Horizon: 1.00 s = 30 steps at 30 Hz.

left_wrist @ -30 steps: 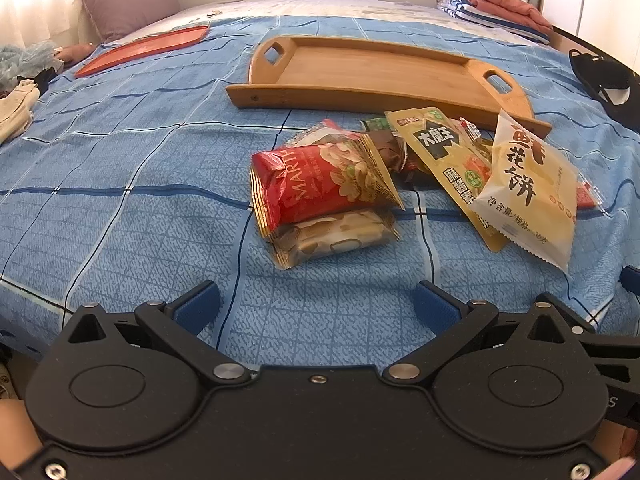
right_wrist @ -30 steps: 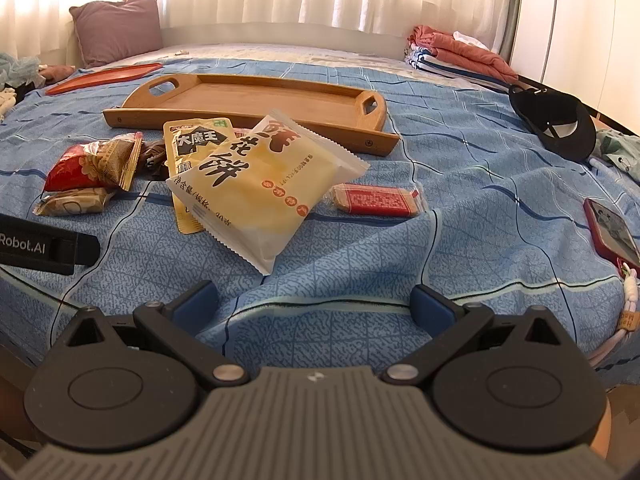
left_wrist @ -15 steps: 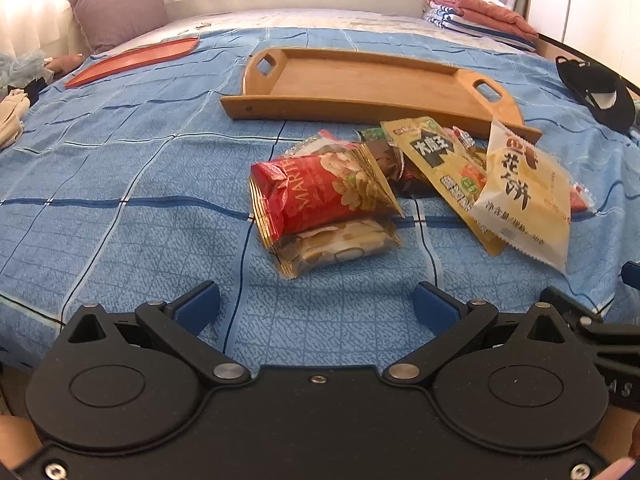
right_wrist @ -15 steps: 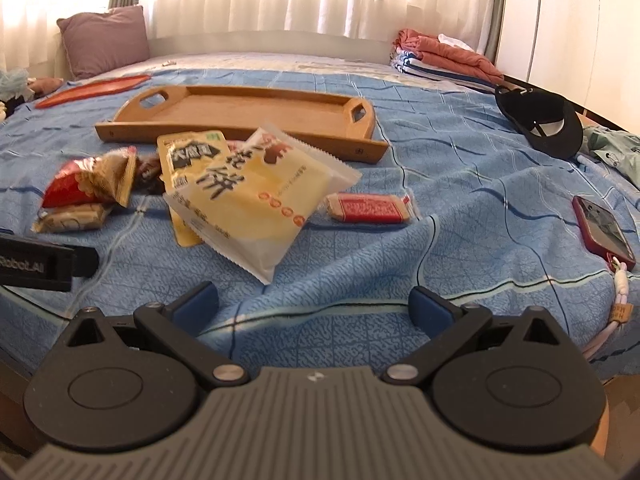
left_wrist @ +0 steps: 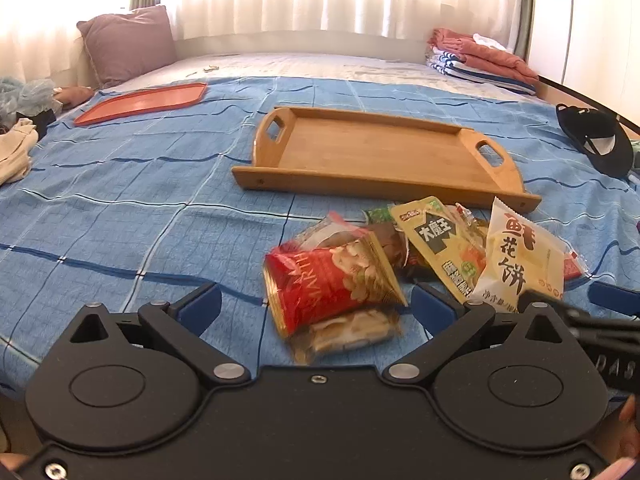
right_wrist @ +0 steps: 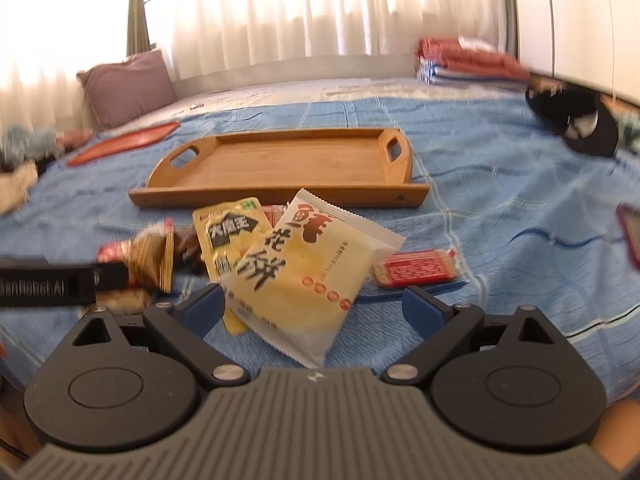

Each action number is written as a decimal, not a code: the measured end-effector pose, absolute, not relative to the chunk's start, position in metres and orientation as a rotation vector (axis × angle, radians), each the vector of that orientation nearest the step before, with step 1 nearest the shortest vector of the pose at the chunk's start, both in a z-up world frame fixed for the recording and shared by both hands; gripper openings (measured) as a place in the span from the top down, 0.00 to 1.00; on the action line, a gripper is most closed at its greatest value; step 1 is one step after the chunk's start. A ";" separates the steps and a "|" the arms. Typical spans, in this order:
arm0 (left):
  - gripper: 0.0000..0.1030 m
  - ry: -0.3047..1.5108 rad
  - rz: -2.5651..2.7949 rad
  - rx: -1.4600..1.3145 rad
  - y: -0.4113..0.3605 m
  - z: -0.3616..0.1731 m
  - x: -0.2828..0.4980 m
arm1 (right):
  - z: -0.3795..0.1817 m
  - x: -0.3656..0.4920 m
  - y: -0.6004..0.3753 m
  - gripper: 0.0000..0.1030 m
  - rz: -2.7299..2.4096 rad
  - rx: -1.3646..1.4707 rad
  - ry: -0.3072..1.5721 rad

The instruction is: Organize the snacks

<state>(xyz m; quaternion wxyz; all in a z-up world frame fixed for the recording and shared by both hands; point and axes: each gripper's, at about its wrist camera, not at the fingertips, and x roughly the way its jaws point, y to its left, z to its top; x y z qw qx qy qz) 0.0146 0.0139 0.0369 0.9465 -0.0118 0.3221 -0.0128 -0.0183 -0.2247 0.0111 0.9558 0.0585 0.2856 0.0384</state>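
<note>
A pile of snack packets lies on the blue bedspread in front of an empty wooden tray. My left gripper is open, its jaws either side of a red nut packet that lies on a pale clear-wrapped packet. My right gripper is open around the near end of a large cream pastry packet. A yellow packet lies under it. A small red bar lies to the right.
An orange flat tray lies at the far left. A purple pillow and folded towels sit at the back. A black cap and a red phone lie at the right. Loose clothes lie at the left edge.
Both grippers have moved forward toward the snack pile. The red packet now lies between the left jaws and the cream packet between the right jaws. Both stayed open.
</note>
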 end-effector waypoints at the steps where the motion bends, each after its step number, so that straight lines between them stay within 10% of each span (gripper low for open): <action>1: 0.03 0.658 -0.029 -0.028 0.014 0.036 0.017 | 0.011 -0.013 -0.226 0.04 0.079 0.137 0.589; 30: 0.01 0.651 -0.008 -0.023 0.000 0.016 0.043 | 0.025 -0.004 -0.232 0.24 0.097 0.069 0.615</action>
